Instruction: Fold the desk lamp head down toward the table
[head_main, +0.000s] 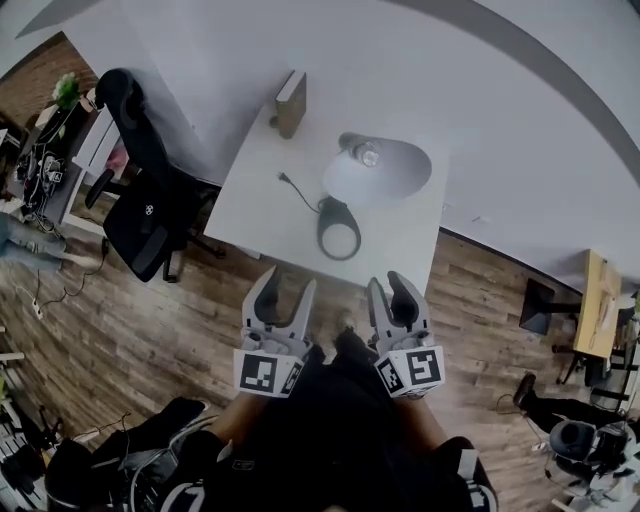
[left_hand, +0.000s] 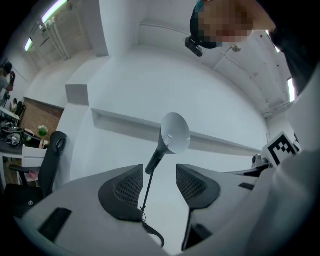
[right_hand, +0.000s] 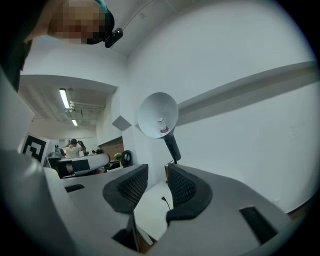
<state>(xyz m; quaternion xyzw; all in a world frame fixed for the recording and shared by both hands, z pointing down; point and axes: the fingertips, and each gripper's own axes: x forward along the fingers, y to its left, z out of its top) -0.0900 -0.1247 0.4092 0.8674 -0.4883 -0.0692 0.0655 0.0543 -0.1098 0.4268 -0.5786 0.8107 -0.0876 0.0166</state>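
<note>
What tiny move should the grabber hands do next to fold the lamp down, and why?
Probably reach the right gripper forward to the lamp head. The head stands raised above the white table, and the right gripper and the left gripper both hang short of the table's edge, jaws apart and empty.

The desk lamp (head_main: 375, 170) is set on the right half of the table (head_main: 250, 215). Its base (head_main: 338, 228) is placed near the front edge, and its head is raised above the tabletop behind the base. The cord's plug (head_main: 283, 179) is laid on the tabletop just left of the base. A box (head_main: 291, 102) is stood at the table's far edge, left of the lamp. An office chair (head_main: 150, 200) is parked left of the table. The left gripper (head_main: 288, 285) and right gripper (head_main: 388, 284) are held side by side before the table's front edge, over the floor (head_main: 120, 330), apart from the lamp.
</note>
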